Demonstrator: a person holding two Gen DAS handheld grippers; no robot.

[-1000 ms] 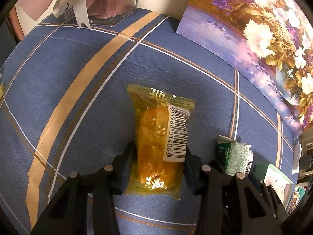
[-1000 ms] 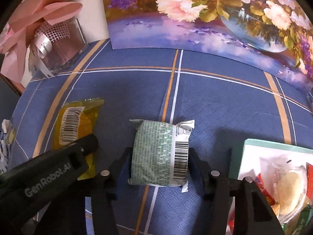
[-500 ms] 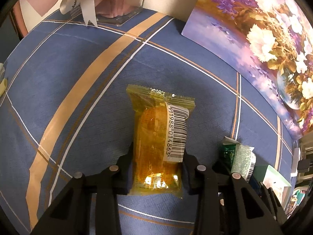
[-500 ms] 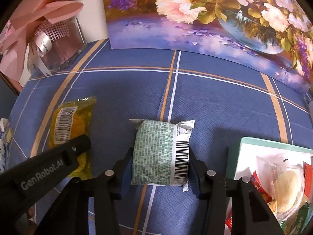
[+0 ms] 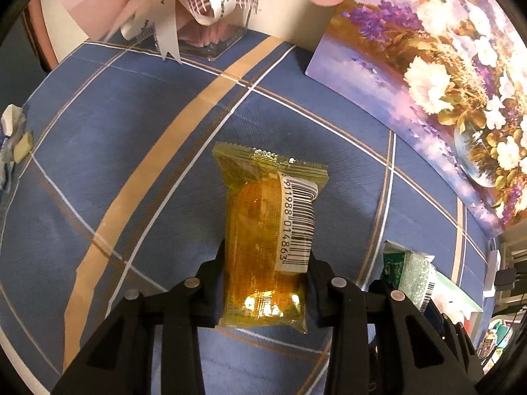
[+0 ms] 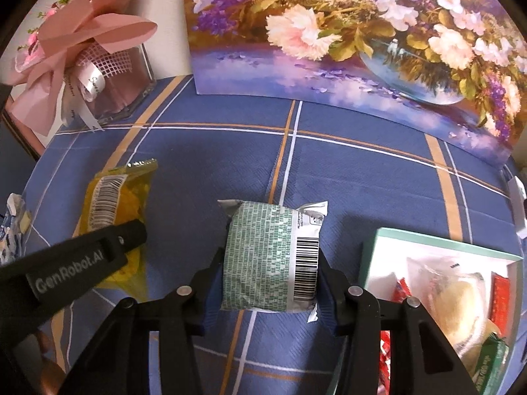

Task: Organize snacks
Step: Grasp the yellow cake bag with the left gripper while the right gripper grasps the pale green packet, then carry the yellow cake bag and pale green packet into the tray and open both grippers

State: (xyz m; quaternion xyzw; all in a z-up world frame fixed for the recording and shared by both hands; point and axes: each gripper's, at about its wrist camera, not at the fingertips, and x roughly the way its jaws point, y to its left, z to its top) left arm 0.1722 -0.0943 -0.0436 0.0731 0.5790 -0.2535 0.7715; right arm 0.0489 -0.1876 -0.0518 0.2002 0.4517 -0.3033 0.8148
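My left gripper (image 5: 265,275) is shut on a yellow snack packet (image 5: 268,230) with a white barcode label, lifted a little above the blue cloth. That packet also shows in the right wrist view (image 6: 113,212), with the left gripper's black finger (image 6: 89,258) across it. My right gripper (image 6: 268,283) is shut on a green-and-white snack packet (image 6: 271,253) with a barcode, also seen in the left wrist view (image 5: 406,273). A mint-edged white box (image 6: 438,247) holding several snacks stands just right of the right gripper.
A blue plaid tablecloth (image 6: 362,191) covers the table. A flower painting (image 6: 346,39) leans along the back. A clear box with a pink bow (image 6: 95,75) stands at back left. A crumpled blue-white wrapper (image 5: 13,138) lies at the far left edge.
Both grippers have closed tighter on their packets and lifted them slightly. The views have tilted up, so more of the painting and the bow box shows.
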